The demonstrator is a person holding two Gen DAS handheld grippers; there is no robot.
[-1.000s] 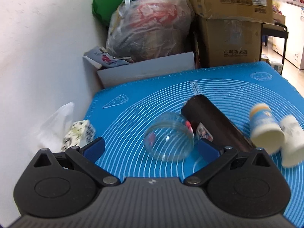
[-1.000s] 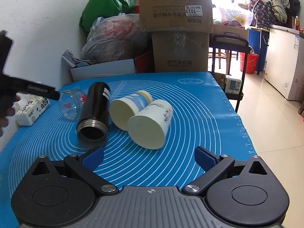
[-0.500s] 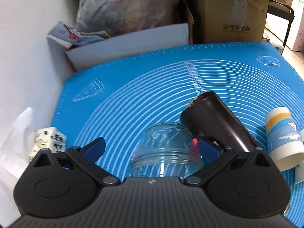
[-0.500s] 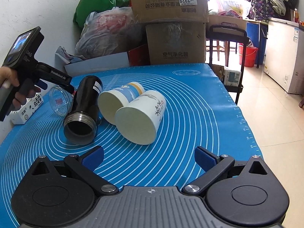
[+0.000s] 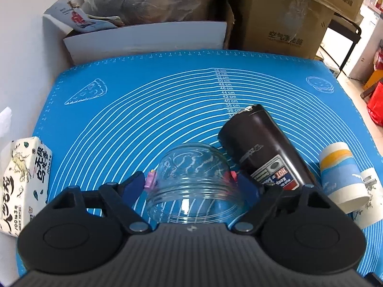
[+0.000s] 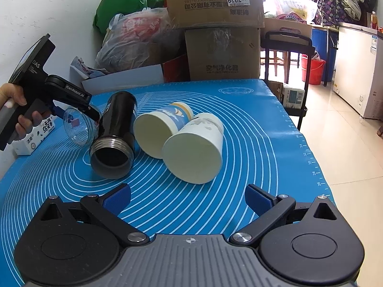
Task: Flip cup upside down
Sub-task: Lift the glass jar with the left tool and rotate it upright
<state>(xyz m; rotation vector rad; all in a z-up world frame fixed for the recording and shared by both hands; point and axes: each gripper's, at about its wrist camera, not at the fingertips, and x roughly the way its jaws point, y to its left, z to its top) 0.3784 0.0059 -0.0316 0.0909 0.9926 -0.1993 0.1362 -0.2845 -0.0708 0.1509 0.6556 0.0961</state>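
A clear glass cup [image 5: 194, 181] lies on its side on the blue mat [image 5: 148, 110], mouth toward me. My left gripper [image 5: 191, 186] has its blue fingers [image 5: 134, 187] against both sides of the glass, closed on it. The cup also shows in the right wrist view [image 6: 76, 129], with the left gripper [image 6: 74, 117] around it. My right gripper [image 6: 188, 197] is open and empty, low over the mat's front part.
A black flask [image 6: 115, 134] lies on its side right of the glass. Two paper cups [image 6: 162, 129] [image 6: 196, 146] lie beside it. A tissue pack [image 5: 21, 181] sits at the left edge. Boxes [image 6: 222, 52] and bags [image 6: 134, 40] stand behind the mat. The wall is on the left.
My left gripper moved forward over the glass cup and its fingers closed in on the sides. The right gripper stayed open and barely moved.
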